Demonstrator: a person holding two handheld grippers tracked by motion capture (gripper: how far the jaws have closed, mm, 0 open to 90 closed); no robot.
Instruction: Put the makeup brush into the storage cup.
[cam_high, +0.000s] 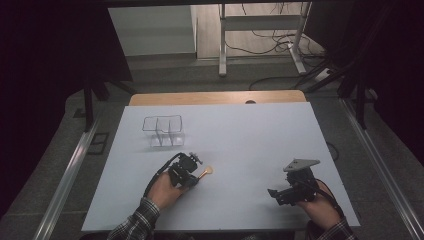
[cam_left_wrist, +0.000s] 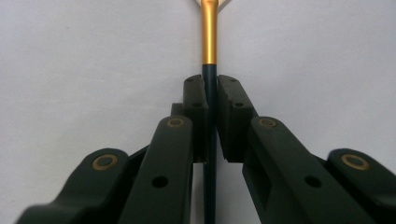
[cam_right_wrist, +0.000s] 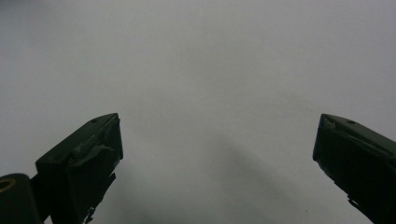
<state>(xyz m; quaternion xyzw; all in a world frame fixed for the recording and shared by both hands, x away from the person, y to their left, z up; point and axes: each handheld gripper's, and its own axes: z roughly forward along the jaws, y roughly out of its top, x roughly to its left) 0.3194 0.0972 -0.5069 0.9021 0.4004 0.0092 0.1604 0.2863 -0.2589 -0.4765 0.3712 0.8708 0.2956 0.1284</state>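
Observation:
A thin brush with a dark handle and a gold ferrule (cam_left_wrist: 209, 37) lies along the white table, and my left gripper (cam_left_wrist: 210, 86) is shut on its dark handle. From above, the brush's pale orange tip (cam_high: 207, 171) sticks out to the right of the left gripper (cam_high: 195, 179), low over the table's near left. My right gripper (cam_high: 273, 192) sits at the near right and points left. In its own view the right gripper (cam_right_wrist: 217, 140) stands open, with bare white table between the jaws.
A clear plastic organiser with compartments (cam_high: 164, 131) stands on the white table (cam_high: 240, 135) at the far left. A wooden strip (cam_high: 215, 98) runs along the table's far edge. Beyond are a metal frame and cables on the floor.

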